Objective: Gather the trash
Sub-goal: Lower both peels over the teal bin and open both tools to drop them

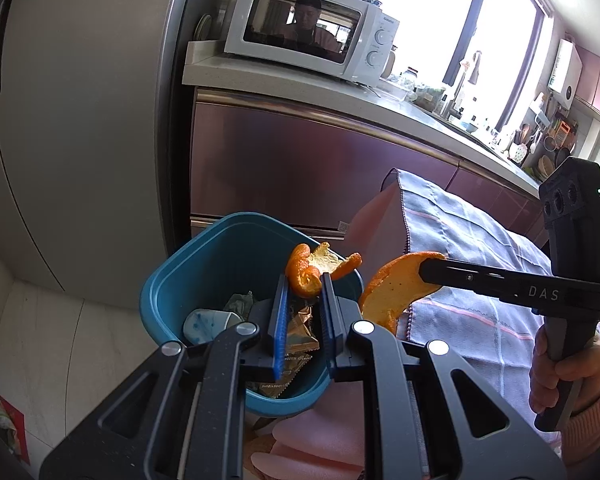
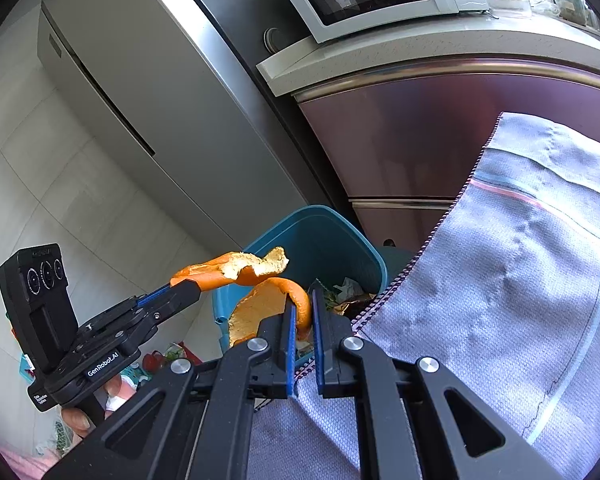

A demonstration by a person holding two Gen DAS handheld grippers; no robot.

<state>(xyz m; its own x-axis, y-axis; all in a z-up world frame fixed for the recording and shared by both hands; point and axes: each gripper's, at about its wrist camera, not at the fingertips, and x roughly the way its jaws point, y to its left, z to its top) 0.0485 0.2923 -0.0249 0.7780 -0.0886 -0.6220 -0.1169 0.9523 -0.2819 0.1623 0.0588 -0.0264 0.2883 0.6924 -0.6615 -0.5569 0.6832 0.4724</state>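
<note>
Two curled orange peels, pithy and pale inside, hang over the teal plastic bin — the left gripper has its jaws clenched on one peel, the right gripper on the other. In the bin: crinkled foil wrappers, a white cup. A grey waffle-weave cloth drapes just right.

You're in a kitchen: tall grey fridge on the left, pale tiled floor below it, and a light counter running right over glossy mauve cabinet fronts. White microwave sits at the counter's near end, with a big window behind it blowing out in daylight. Far right there's a white wall-mounted unit and cluttered utensils along the counter, too small to make out.
</note>
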